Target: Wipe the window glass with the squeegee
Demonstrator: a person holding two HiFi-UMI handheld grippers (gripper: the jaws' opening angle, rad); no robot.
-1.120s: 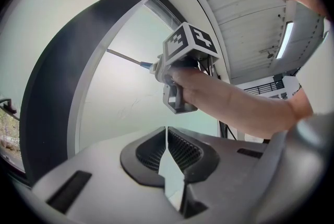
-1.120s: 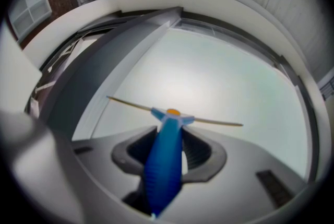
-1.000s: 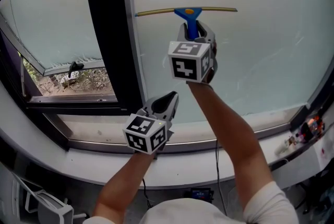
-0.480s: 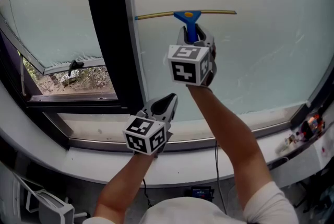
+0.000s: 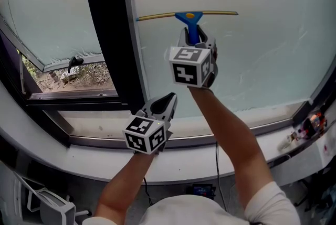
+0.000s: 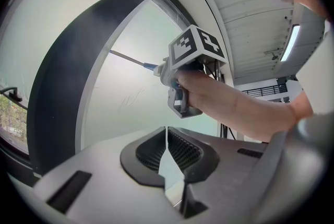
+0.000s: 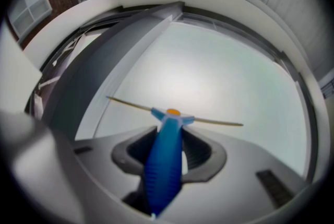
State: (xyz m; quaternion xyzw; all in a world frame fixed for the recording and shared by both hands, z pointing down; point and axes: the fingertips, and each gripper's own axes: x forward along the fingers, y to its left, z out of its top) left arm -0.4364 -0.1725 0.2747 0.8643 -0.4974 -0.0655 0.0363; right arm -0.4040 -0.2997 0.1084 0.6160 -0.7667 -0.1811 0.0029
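The squeegee (image 5: 190,17) has a blue handle (image 7: 165,157) and a long thin yellowish blade (image 7: 125,104) lying flat across the frosted window glass (image 5: 252,35). My right gripper (image 5: 195,39) is raised to the pane and shut on the blue handle. In the left gripper view the right gripper (image 6: 180,87) and the hand holding it appear ahead, with the squeegee blade (image 6: 125,57) against the glass. My left gripper (image 5: 164,105) hangs lower, over the sill, with its jaws closed together and nothing between them.
A thick dark mullion (image 5: 107,35) stands left of the wiped pane. Beyond it a tilted sash with a handle (image 5: 73,64) is open onto plants outside. A white sill (image 5: 210,132) runs below. Small items and cables (image 5: 304,127) lie at the sill's right end.
The squeegee and my right gripper have slid a little down the glass. The left gripper has stayed where it was.
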